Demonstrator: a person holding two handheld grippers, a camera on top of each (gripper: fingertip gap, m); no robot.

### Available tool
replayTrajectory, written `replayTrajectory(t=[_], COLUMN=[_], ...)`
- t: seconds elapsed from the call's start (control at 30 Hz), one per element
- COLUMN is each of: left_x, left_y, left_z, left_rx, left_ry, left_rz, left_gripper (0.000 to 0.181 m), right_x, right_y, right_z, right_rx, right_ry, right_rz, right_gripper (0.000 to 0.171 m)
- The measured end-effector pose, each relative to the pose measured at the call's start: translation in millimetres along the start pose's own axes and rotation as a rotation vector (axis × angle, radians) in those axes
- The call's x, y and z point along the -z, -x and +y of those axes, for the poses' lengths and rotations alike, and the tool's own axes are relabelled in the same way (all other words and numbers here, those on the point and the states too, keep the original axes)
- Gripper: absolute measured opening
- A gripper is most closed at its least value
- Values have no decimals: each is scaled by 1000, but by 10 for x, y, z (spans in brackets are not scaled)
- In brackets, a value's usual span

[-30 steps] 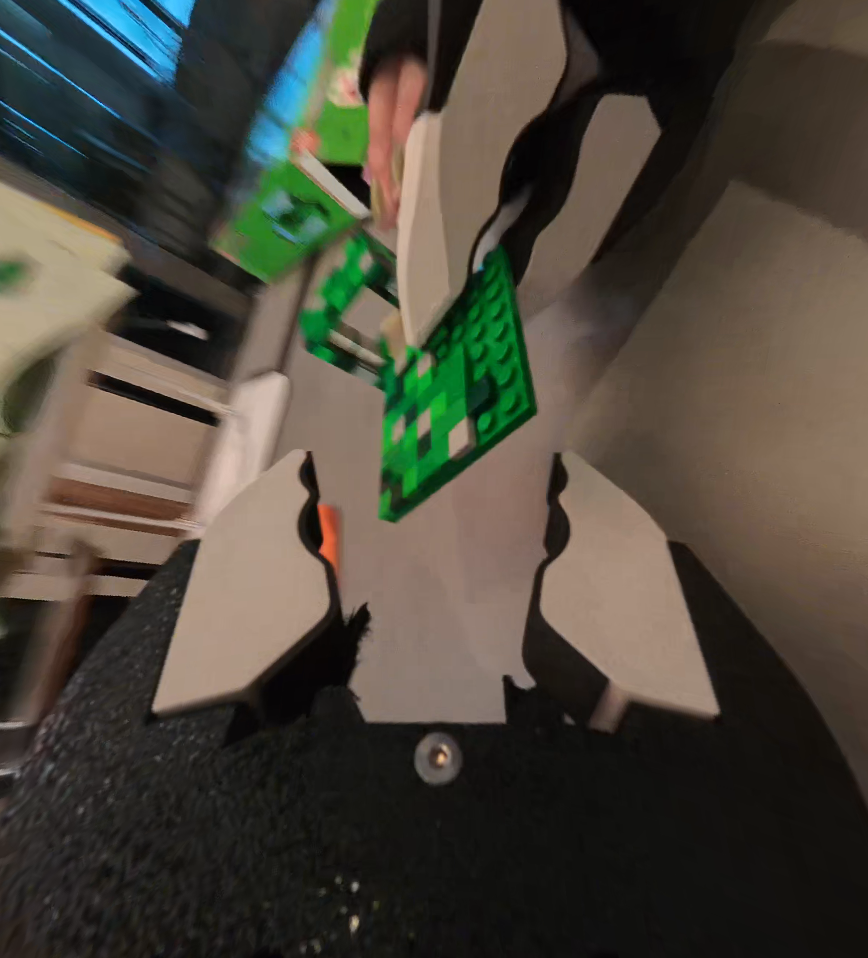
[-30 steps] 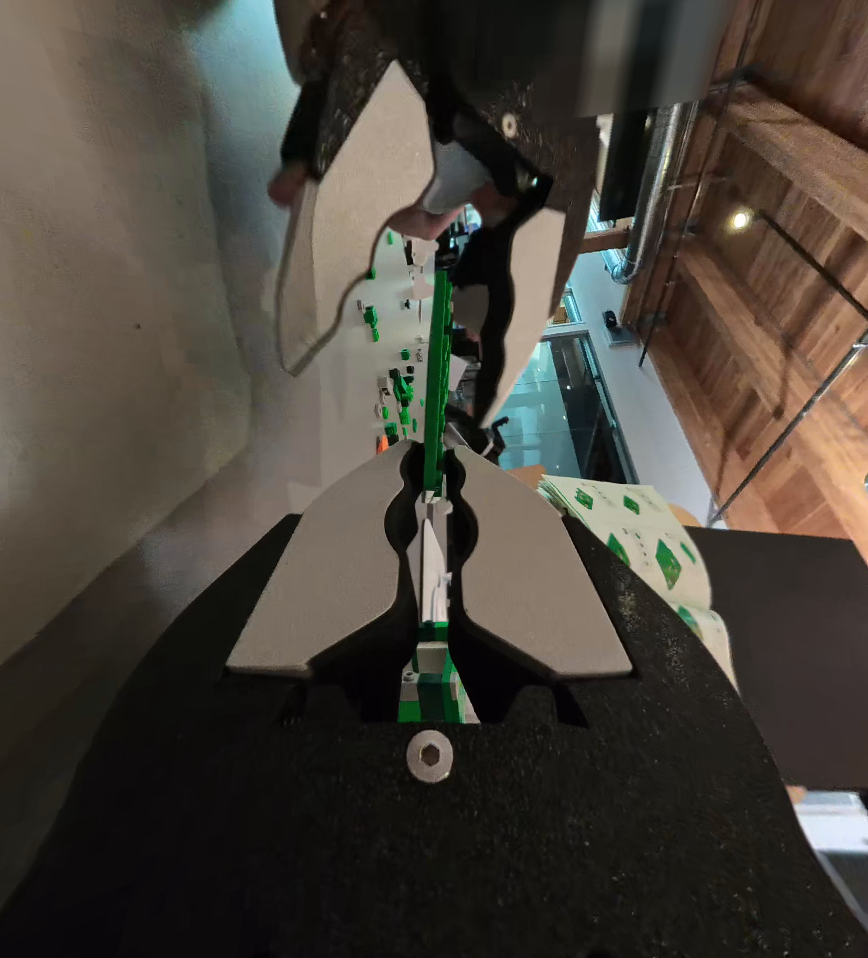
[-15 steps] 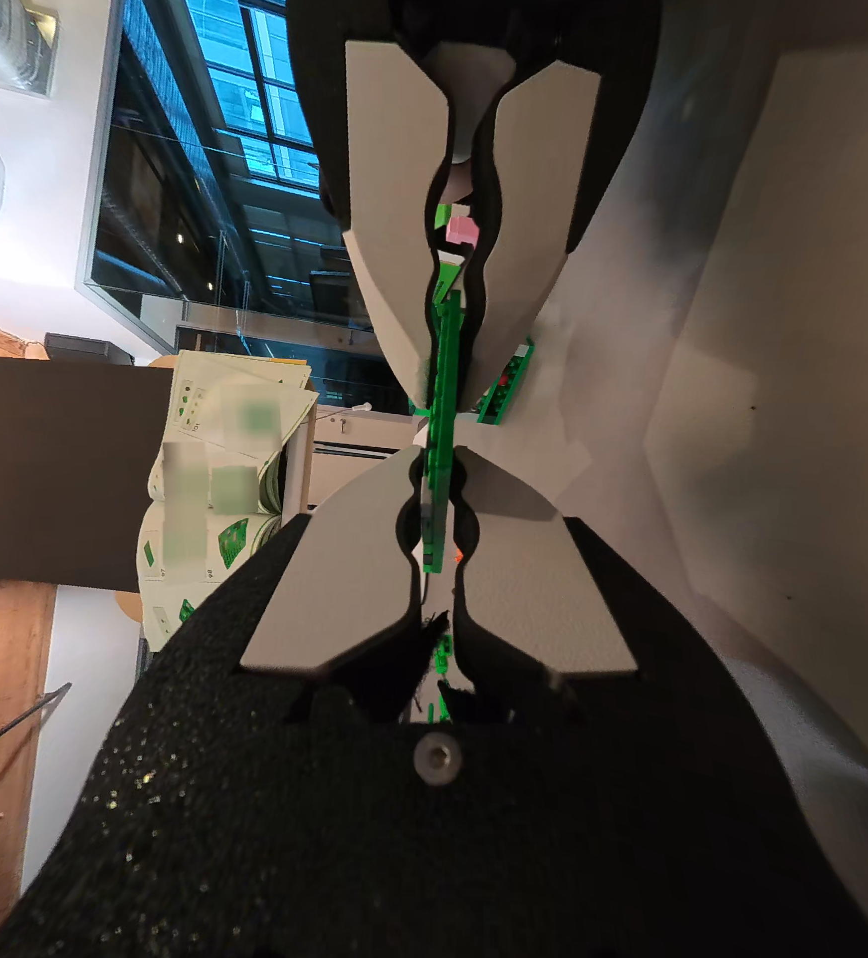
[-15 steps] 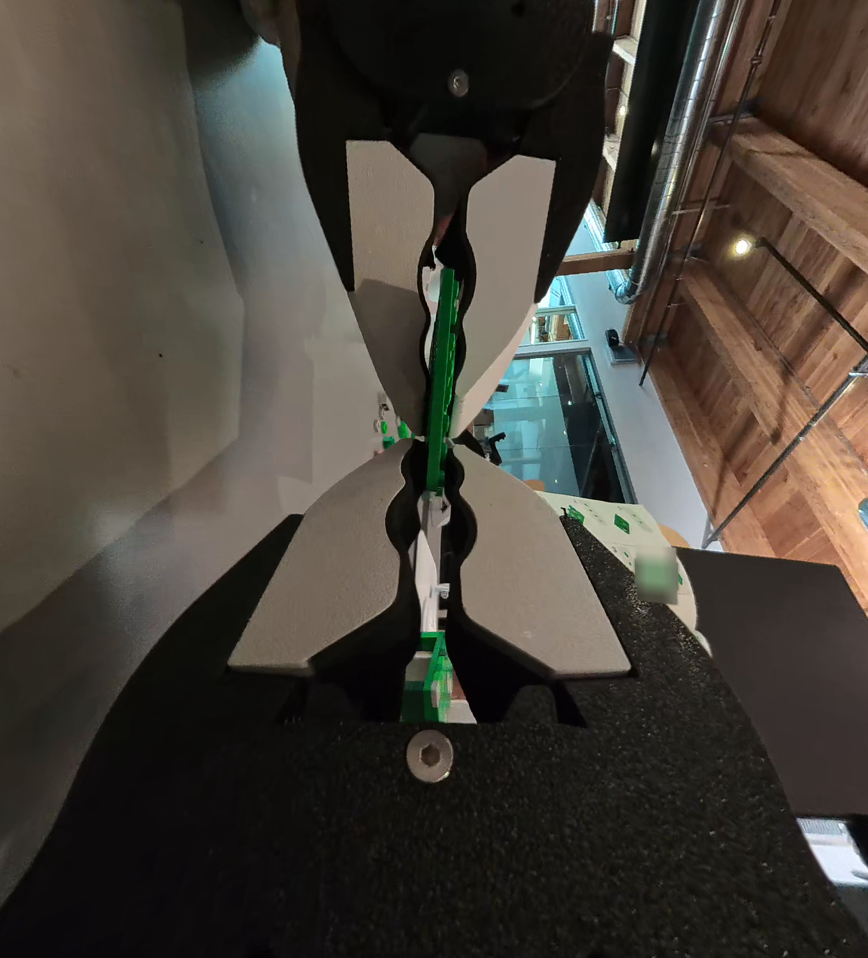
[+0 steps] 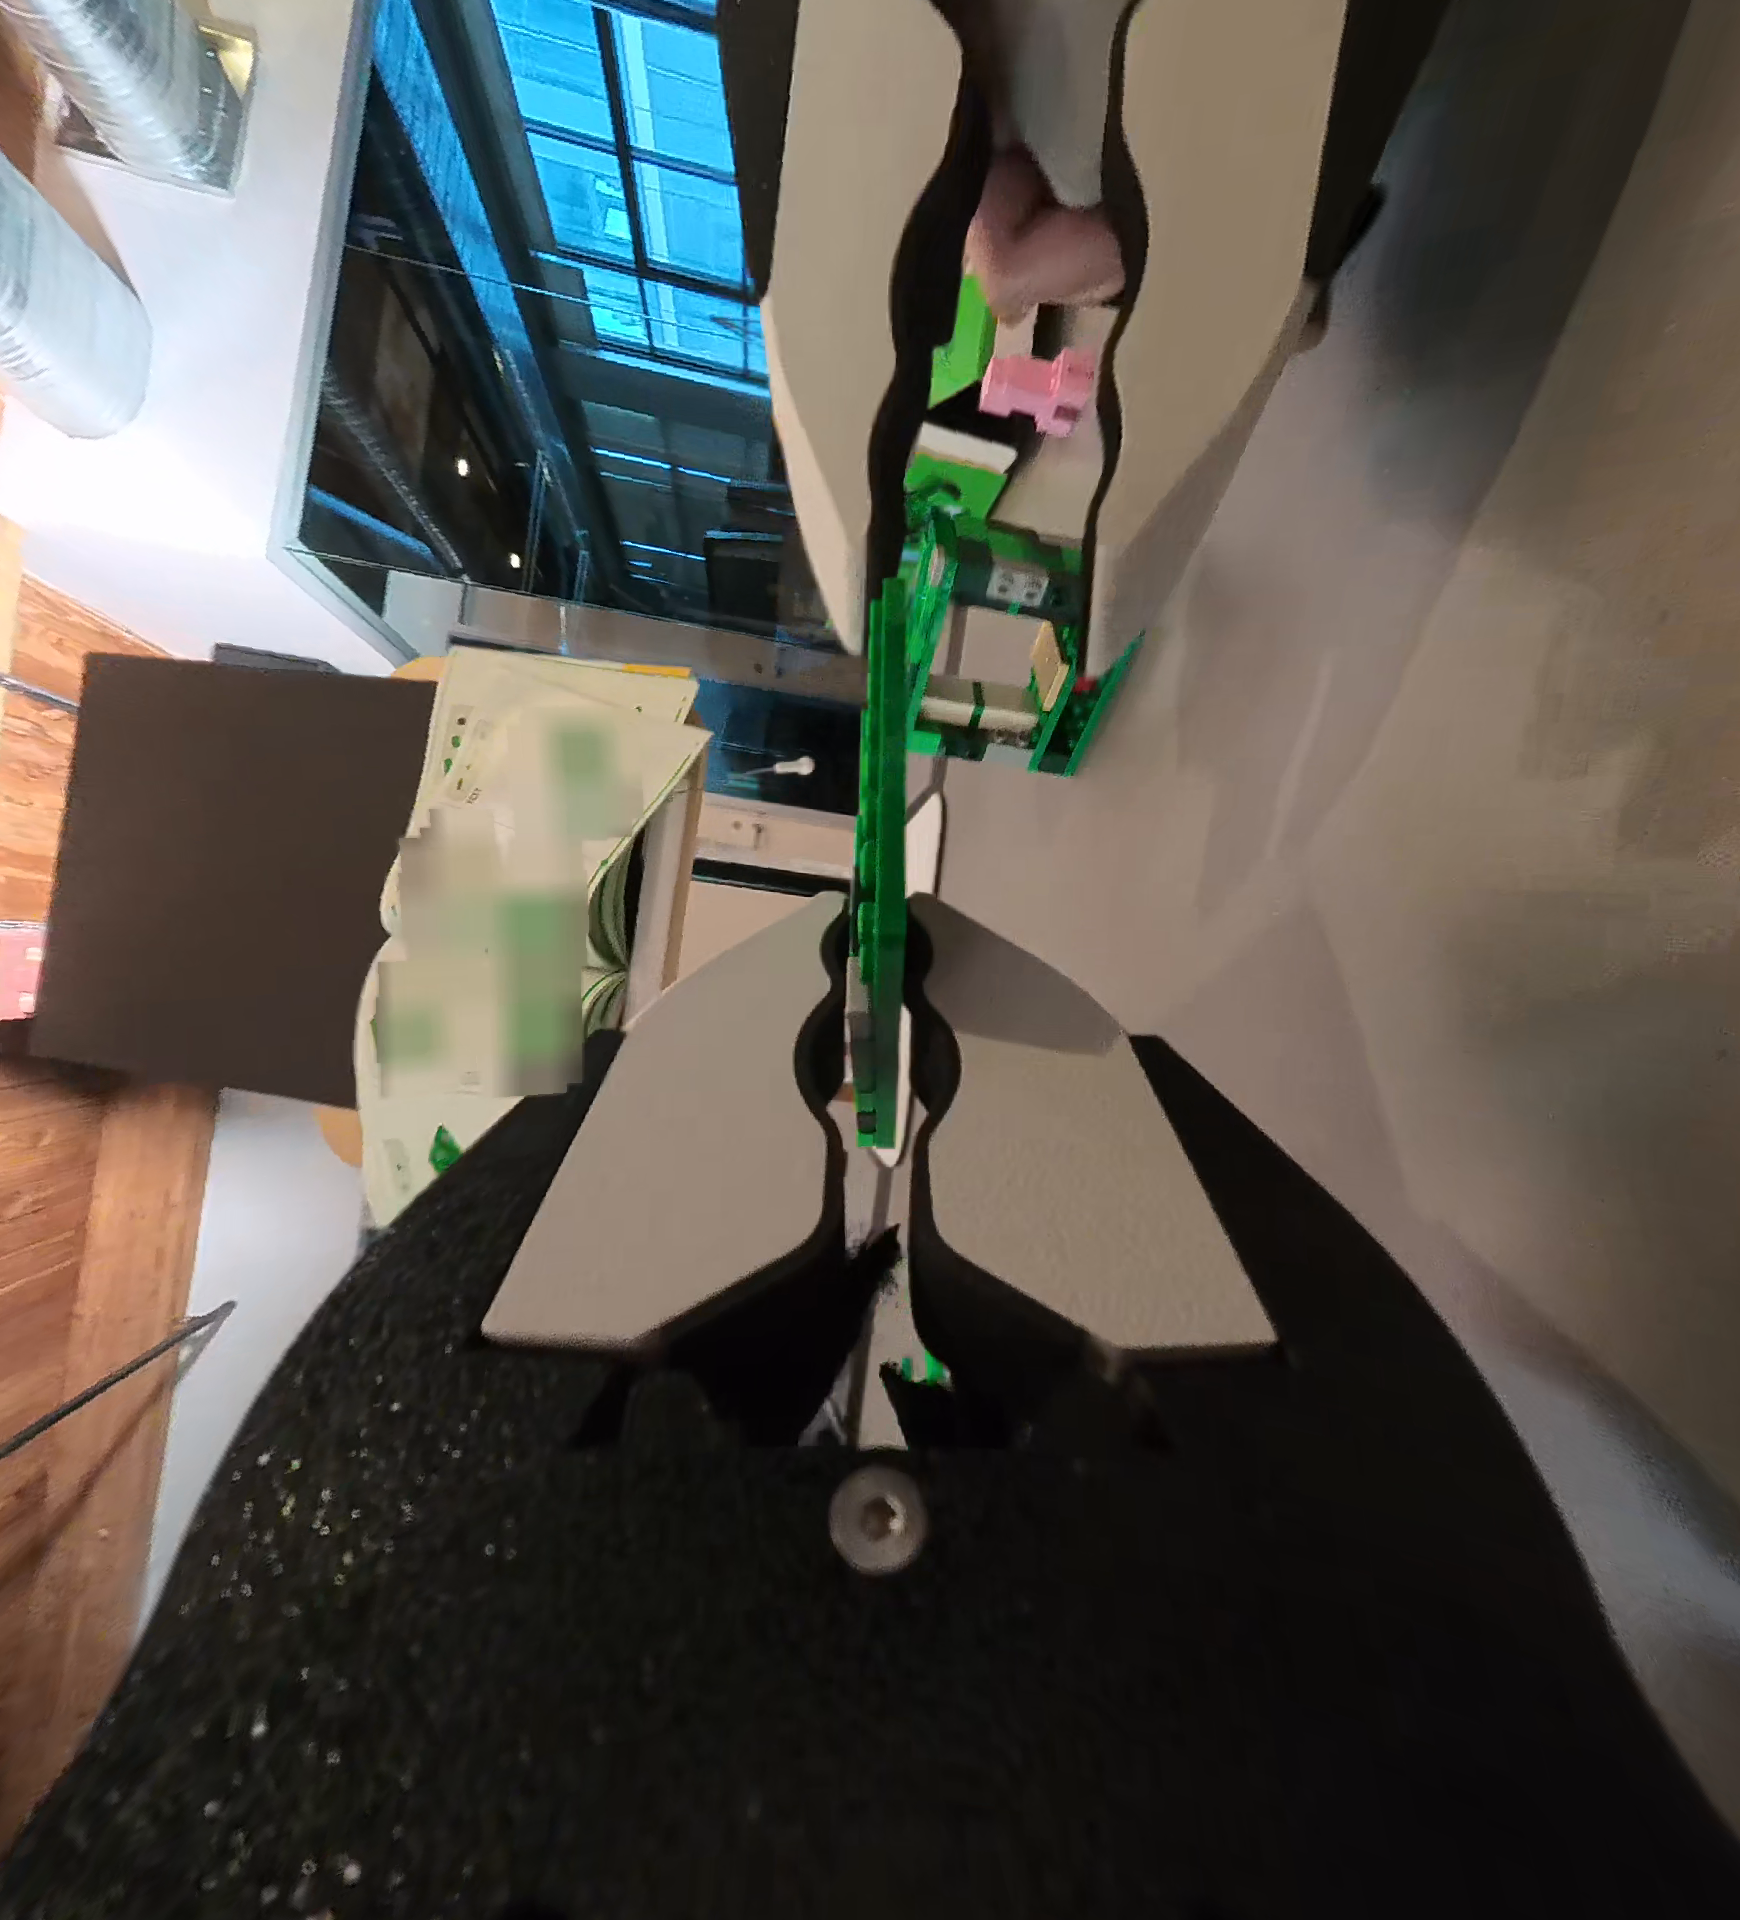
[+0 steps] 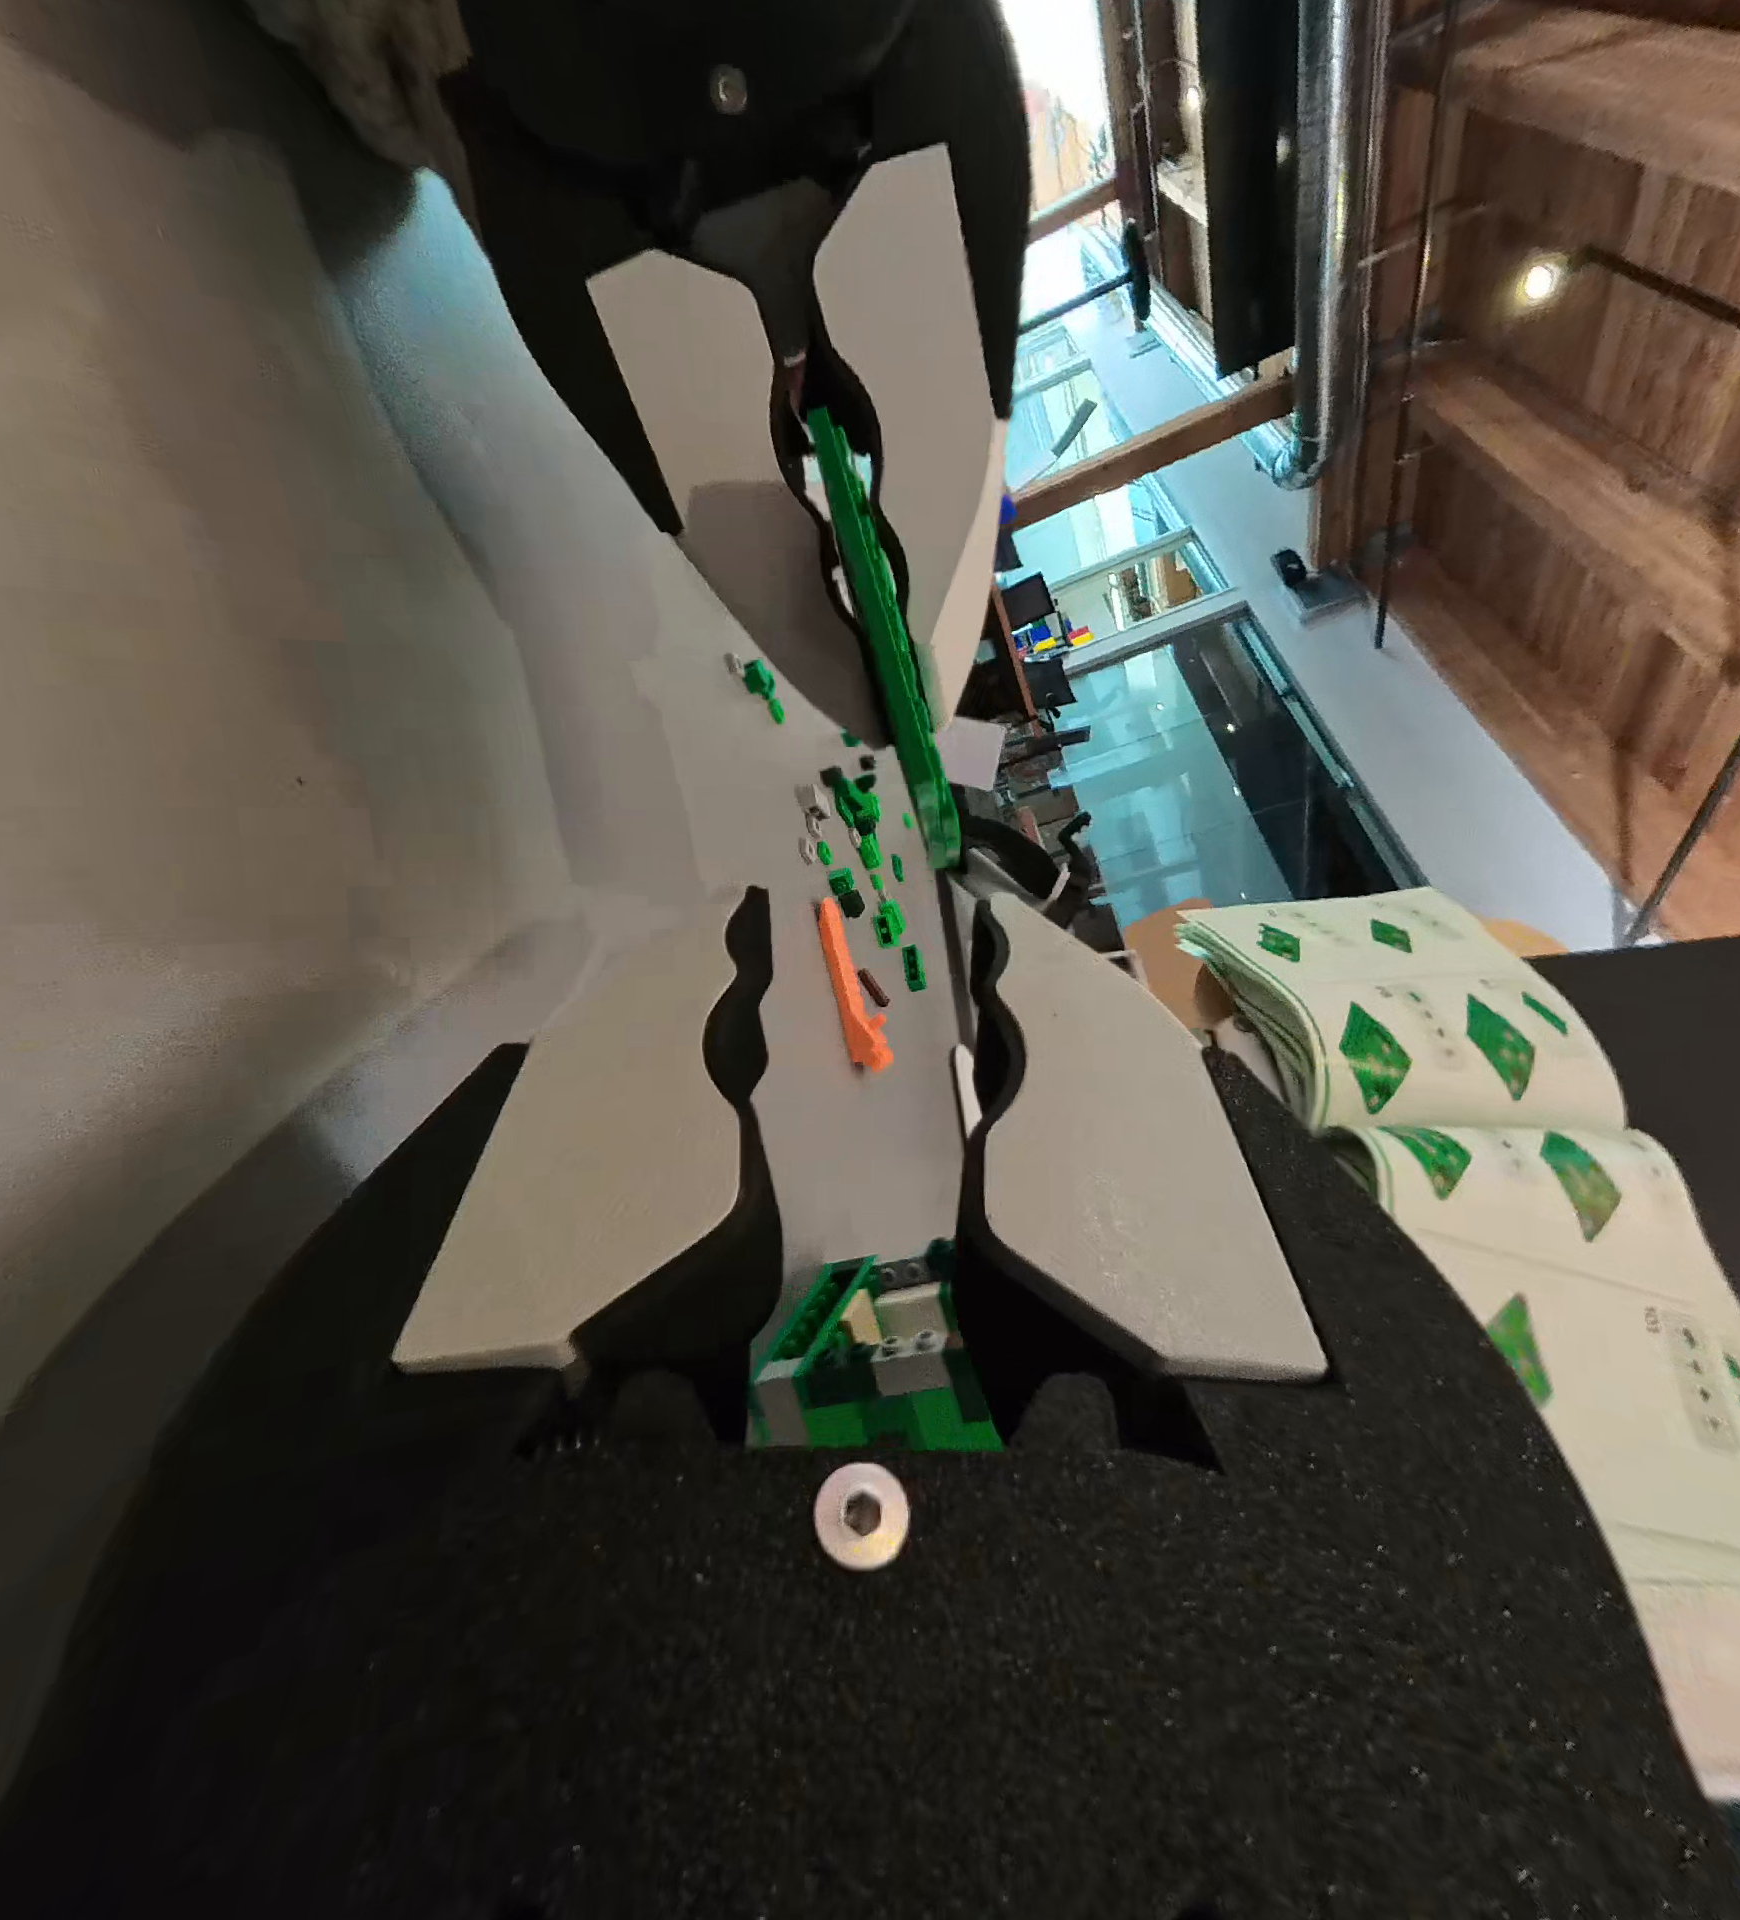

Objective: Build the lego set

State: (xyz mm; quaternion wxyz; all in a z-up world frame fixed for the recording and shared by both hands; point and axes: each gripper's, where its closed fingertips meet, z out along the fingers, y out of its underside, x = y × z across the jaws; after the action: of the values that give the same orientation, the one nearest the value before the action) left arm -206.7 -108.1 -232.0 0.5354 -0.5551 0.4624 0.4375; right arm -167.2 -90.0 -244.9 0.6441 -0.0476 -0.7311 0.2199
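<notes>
My left gripper point(image 5: 881, 914) is shut on a thin green lego plate point(image 5: 881, 790), seen edge-on and held up off the table. My right gripper point(image 6: 871, 914) is open and empty, facing the left one and close to the plate's free end. In the right wrist view the left gripper point(image 6: 897, 717) clamps the plate point(image 6: 871, 623). In the left wrist view the right gripper point(image 5: 980, 603) stands open beyond the plate. A partial green, white and grey build point(image 6: 866, 1361) sits on the table under the right gripper; it also shows in the left wrist view point(image 5: 1001, 675).
Several loose green and grey pieces point(image 6: 850, 810) and an orange brick separator point(image 6: 850, 997) lie on the white table point(image 6: 637, 831). An open instruction booklet point(image 6: 1417, 1039) stands at the table's edge. A pink piece point(image 5: 1037, 387) sits behind the build. The grippers' ends are close to 5 cm from one another.
The left gripper closed on the plate that the right gripper held. The right gripper has now opened, let go of it and drawn back a little.
</notes>
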Motion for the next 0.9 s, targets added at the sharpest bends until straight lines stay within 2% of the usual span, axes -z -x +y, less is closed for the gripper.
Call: replayTrajectory(t=[0.17,0.37,0.53,0.73,0.9], left_x=[80,199,250,265,222], left_y=[17,206,245,199,12], left_z=[256,561,736,775,687], left_rx=[-53,2,8,-38,-71], left_ry=[47,110,159,174,164], left_rz=[-29,-119,-127,-107,-17], left_gripper=[6,6,6,6,6], right_x=[-46,-74,-32,-32,-31], right_y=[-31,-50,-183,-216,-201], right_z=[-73,-68,-65,-29,-40], right_rx=[-91,-102,-116,-147,-166], right_ry=[-28,-12,-26,-16,-27], right_rz=[35,58,129,137,121], right_gripper=[35,30,22,13,7])
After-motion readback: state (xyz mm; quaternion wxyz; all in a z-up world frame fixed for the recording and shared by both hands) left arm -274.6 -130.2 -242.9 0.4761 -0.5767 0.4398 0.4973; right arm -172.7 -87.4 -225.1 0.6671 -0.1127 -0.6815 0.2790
